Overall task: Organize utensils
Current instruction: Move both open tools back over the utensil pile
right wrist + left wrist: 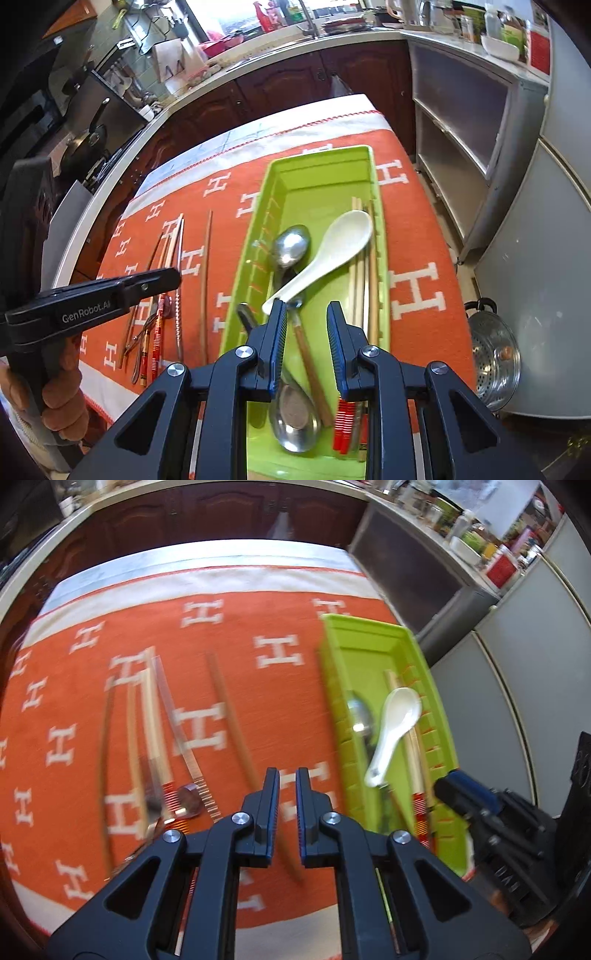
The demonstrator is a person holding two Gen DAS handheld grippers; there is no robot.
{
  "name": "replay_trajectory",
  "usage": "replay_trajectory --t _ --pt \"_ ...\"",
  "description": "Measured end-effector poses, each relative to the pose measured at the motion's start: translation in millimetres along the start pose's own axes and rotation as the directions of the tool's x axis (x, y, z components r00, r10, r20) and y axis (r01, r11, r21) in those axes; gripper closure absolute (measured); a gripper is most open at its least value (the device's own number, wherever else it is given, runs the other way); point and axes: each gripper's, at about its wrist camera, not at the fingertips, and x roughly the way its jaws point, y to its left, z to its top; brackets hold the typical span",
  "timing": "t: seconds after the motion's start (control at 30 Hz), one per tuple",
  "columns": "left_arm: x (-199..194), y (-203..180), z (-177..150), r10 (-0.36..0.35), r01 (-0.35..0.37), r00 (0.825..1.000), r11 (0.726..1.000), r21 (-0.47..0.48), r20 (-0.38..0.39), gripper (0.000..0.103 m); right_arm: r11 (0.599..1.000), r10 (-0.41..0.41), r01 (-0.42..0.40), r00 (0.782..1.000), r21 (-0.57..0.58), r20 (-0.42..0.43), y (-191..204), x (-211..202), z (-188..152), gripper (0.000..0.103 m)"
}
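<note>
A lime green tray (362,622) (321,151) lies on an orange cloth (417,229). It holds a white ceramic spoon (328,243) (397,720), a metal spoon (291,243) (358,712), a second metal spoon (295,424) and pale chopsticks (365,288). My right gripper (306,304) hovers open over the tray's near half, nothing between its fingers, with the white spoon's handle end just beyond its left finger. My left gripper (287,771) (173,275) is shut and empty above the cloth, left of the tray. Below it lie a brown chopstick (229,716) (207,277) and a bundle of loose chopsticks (147,720) (170,251).
A small round piece (190,797) lies among the loose chopsticks. A hand (62,398) grips the left gripper's handle. A steel steamer pot (495,362) sits low beside the table's right side. Grey cabinets (461,129) stand right of the table, dark wood ones behind.
</note>
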Motion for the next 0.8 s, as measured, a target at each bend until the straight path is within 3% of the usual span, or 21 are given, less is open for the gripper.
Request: replay_trajectory --t 0.5,0.8 --pt "-47.5 129.8 -27.1 0.151 -0.141 0.987 0.977 -0.158 0.049 0.098 0.987 0.059 -0.060 0.998 -0.149 -0.015 87.4 4.5 6.6 0.081" --pt "-38.0 175.4 -32.0 0.189 -0.182 0.982 0.956 -0.228 0.009 0.098 0.982 0.083 -0.096 0.993 -0.161 -0.090 118.6 44.8 25.4 0.081"
